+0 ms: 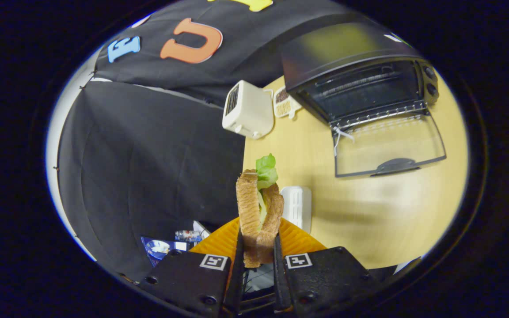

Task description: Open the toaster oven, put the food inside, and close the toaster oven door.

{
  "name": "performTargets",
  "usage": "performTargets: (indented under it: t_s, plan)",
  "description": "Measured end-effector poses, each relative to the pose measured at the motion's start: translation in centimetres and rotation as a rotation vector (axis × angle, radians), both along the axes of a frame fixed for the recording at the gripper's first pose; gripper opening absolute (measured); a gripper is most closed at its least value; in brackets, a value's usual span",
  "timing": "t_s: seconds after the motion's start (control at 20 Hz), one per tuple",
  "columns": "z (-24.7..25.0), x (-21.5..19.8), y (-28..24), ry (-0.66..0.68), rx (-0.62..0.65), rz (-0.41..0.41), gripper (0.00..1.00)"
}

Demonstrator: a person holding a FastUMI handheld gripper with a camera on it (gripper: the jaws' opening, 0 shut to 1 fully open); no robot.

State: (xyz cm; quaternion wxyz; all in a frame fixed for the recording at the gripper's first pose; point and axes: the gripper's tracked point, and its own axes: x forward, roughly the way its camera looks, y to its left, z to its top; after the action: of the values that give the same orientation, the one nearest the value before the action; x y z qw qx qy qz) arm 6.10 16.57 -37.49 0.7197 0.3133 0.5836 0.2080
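My gripper (258, 247) is shut on a sandwich (259, 212), two slices of brown bread with green lettuce poking out at its far end; both fingers press on its sides and it hangs above the table. Well beyond the fingers and off to the right stands the black toaster oven (356, 75) on the pale wooden table (396, 212). Its glass door (387, 143) lies folded down flat toward me, handle nearest, and the wire rack shows inside the dark cavity.
A white pop-up toaster (248, 109) stands left of the oven, with a small tray of grains (284, 102) between them. A white ribbed block (297, 206) lies just past the sandwich. An orange ridged plate (296, 240) sits under the fingers at the table's near edge.
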Motion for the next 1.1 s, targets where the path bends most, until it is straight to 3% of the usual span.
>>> performTargets:
  t_s: [0.25,0.4,0.65,1.1]
  plan:
    - [0.9,2.6,-6.9,-0.058,0.011,-0.179,0.34]
    - [-0.9,3.9,-9.8,-0.048,0.036,-0.283,0.34]
    - [-4.9,8.8,-13.0,-0.036,0.156,-0.533,0.34]
    - [-11.7,16.4,-14.7,-0.105,0.205,-0.752,0.34]
